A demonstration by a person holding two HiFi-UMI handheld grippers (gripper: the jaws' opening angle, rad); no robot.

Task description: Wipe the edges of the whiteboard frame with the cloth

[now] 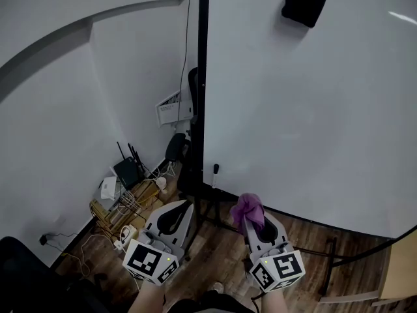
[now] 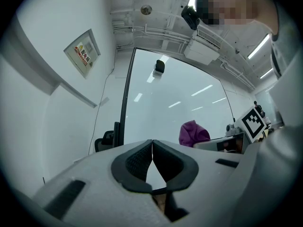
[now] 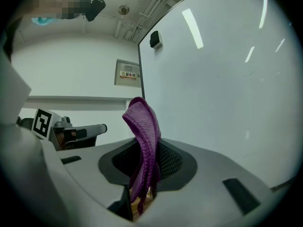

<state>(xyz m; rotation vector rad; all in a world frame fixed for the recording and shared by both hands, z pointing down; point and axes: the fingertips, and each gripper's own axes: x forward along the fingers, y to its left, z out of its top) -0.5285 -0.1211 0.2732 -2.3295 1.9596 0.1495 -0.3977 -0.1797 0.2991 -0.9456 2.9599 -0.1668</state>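
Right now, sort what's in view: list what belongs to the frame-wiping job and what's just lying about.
For the job: purple cloth, clamped in the right gripper; black whiteboard frame.

Lying about: router and cables near the wall; dark object high on the whiteboard; left gripper, shut, empty.

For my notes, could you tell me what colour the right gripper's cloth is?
The knitted cloth is purple, clearest in the right gripper view.
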